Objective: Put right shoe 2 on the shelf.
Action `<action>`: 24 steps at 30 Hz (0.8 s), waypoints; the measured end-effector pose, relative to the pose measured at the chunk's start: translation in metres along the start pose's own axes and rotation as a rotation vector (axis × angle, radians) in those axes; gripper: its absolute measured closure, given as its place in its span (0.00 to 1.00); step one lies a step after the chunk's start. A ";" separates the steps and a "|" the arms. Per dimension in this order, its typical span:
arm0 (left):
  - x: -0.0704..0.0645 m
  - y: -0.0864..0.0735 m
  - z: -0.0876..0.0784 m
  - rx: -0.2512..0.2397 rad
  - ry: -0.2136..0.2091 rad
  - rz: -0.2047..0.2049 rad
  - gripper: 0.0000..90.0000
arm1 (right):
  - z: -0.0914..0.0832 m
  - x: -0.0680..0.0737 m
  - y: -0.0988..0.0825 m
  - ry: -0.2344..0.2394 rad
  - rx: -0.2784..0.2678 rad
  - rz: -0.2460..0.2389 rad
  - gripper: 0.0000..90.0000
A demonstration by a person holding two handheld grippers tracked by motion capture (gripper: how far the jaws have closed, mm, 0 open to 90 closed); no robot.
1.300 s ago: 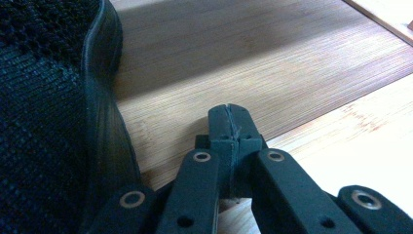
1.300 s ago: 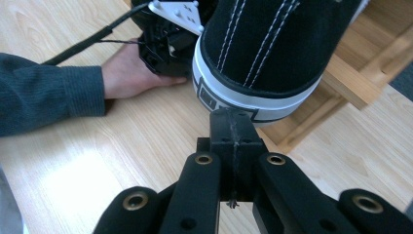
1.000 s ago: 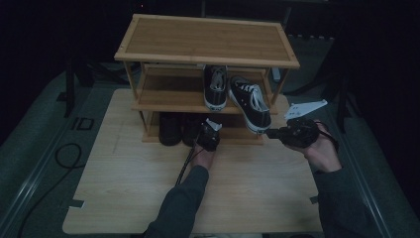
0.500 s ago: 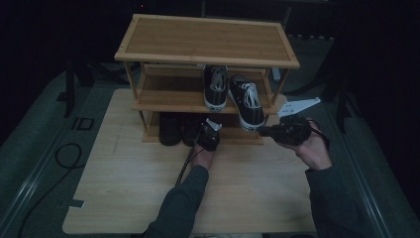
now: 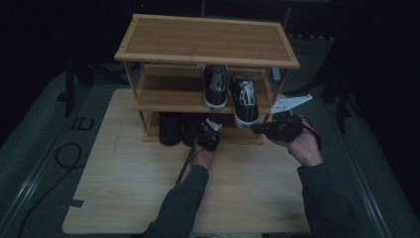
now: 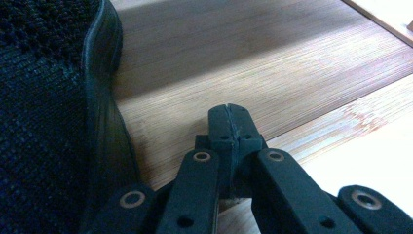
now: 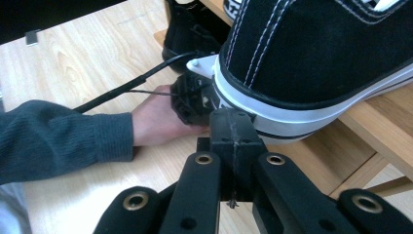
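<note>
A pale wooden tabletop (image 5: 124, 198) is laid over a grey-green floor (image 5: 34, 144). Left of the tabletop, a dark cable (image 5: 62, 153) is looped on that floor. Behind the tabletop the room is left in deep darkness, and dim overhead light is cast.

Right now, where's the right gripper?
High view: the right gripper is at the rack's lower right front, shut, tips by the heel of the right sneaker overhanging the middle shelf.

A wooden table (image 5: 124, 198) is standing on a grey floor (image 5: 34, 148). A black cable (image 5: 62, 153) is lying on the floor beside its left edge.
</note>
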State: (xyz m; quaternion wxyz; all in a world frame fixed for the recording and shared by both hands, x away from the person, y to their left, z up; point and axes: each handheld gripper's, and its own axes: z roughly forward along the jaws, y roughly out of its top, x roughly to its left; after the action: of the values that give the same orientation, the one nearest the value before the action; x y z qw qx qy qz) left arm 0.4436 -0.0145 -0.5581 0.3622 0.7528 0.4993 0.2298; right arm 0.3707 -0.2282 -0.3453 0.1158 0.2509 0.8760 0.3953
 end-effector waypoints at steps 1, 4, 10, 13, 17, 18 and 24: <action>0.000 0.000 0.000 0.000 0.000 0.000 1.00 | 0.001 -0.001 0.000 0.008 0.000 0.004 1.00; 0.000 0.000 0.000 0.000 0.000 0.001 1.00 | 0.002 -0.001 0.002 0.012 -0.008 0.006 1.00; 0.000 0.000 0.000 0.000 0.007 0.000 1.00 | 0.007 -0.001 0.004 0.028 -0.017 0.009 1.00; 0.000 0.000 0.000 -0.003 0.009 -0.001 1.00 | 0.009 -0.001 0.007 0.023 -0.021 0.008 1.00; 0.000 0.000 0.000 -0.002 0.007 -0.003 1.00 | 0.011 -0.003 0.008 0.010 -0.018 0.014 1.00; 0.000 0.000 0.000 -0.001 -0.002 -0.001 1.00 | 0.013 -0.003 0.008 -0.016 -0.012 0.013 1.00; 0.000 0.000 0.000 -0.001 -0.004 -0.003 1.00 | 0.017 -0.007 0.006 0.002 -0.021 0.030 1.00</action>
State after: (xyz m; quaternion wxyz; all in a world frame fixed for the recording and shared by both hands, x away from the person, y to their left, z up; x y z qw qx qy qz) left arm 0.4438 -0.0142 -0.5582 0.3639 0.7523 0.4997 0.2279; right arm 0.3857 -0.2174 -0.3516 0.1116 0.2626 0.8681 0.4062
